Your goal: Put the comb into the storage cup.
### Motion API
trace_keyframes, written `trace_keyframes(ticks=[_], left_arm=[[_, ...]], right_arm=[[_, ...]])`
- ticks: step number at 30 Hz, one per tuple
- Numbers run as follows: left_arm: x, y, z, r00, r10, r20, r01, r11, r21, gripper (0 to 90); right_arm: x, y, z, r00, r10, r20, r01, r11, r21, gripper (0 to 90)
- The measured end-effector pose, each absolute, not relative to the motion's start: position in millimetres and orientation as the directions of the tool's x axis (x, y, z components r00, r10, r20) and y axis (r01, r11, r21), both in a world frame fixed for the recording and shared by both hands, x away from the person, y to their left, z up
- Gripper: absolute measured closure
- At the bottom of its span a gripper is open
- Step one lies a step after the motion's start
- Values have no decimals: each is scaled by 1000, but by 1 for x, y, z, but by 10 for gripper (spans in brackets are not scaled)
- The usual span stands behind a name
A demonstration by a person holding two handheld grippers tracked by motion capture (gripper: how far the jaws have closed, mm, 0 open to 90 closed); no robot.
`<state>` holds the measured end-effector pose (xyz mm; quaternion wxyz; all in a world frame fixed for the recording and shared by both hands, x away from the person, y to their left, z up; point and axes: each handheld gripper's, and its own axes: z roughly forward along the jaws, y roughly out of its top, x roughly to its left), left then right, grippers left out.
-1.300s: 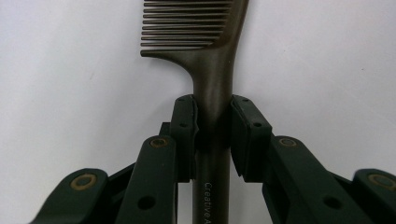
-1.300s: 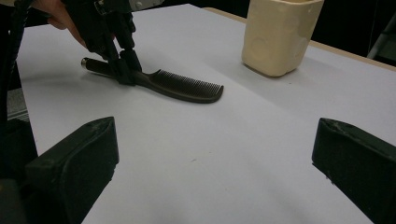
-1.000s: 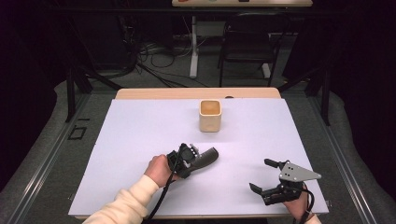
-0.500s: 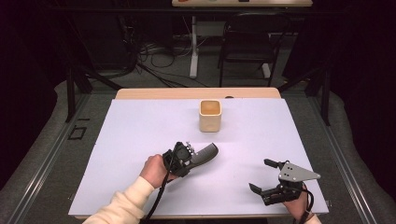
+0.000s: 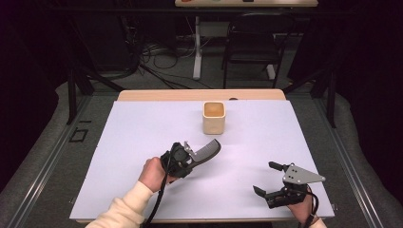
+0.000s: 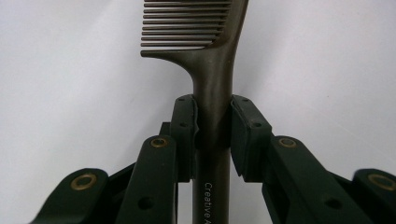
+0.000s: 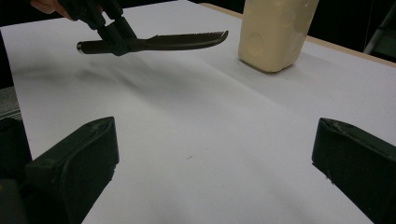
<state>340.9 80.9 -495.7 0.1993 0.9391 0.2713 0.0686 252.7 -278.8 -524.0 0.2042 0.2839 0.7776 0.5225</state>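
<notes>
1. A dark comb is gripped by its handle in the left claw, lifted above the white table
2. The right claw is spread wide, with nothing in it
3. A cream cup is seen beyond the comb

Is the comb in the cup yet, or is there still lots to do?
Not yet. Done: the left gripper has the comb clamped by its handle and held up off the white table. In hand: the comb's toothed end points toward the cream cup, but stays short of it. Left, if the cup is the goal: carry it over and drop it in. The right gripper rests open, holding nothing.
</notes>
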Motion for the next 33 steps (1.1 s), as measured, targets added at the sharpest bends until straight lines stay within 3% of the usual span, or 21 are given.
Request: trace_keyframes(ticks=[15, 33], left_arm=[[342, 96, -491, 817, 575, 32, 475, -704, 528, 728], [348, 111, -489, 788, 614, 43, 472, -648, 598, 728]], right_arm=[[254, -279, -525, -751, 660, -13, 243, 294, 925, 1], [254, -278, -525, -749, 662, -15, 248, 302, 920, 1]])
